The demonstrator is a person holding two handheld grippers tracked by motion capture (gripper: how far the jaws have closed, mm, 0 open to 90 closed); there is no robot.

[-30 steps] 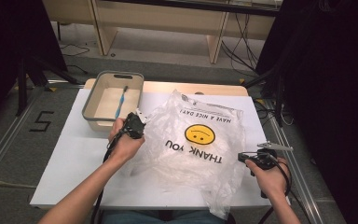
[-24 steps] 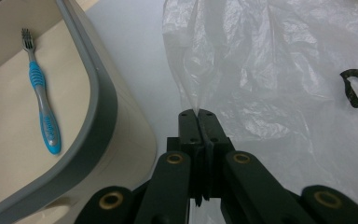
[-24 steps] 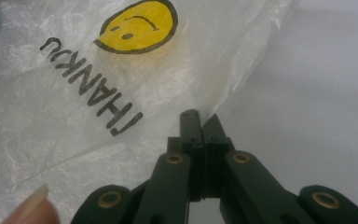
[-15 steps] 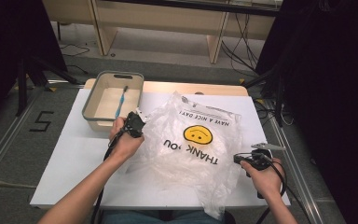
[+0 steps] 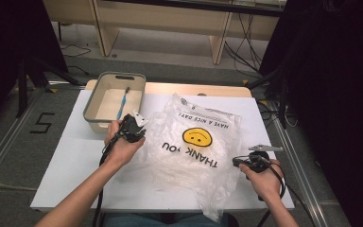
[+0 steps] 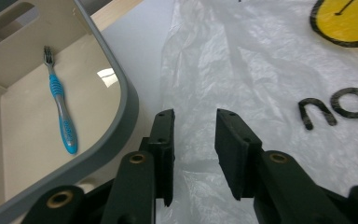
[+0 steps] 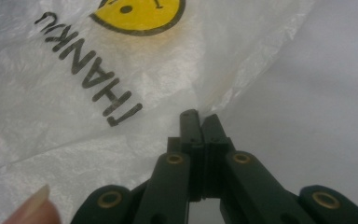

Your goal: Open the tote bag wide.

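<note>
White table (image 5: 75, 161) carries clear plastic bag (image 5: 194, 146) spread flat at centre, print facing away from person. Grey bin (image 5: 90, 118) beside bag's left edge, blue toothbrush (image 5: 121, 103) inside.

Left gripper (image 6: 193, 135): jaws just been opening, part-open over bag's left edge, nothing pinched.

Right gripper (image 7: 200, 123): jaws closed at bag's right edge, film pinch uncertain.

Step judged: regrip. Next: left re-pinches film.

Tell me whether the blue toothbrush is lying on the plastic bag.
No: in the left gripper view the blue toothbrush lies inside the grey-rimmed bin, beside the plastic bag, not on it.
</note>
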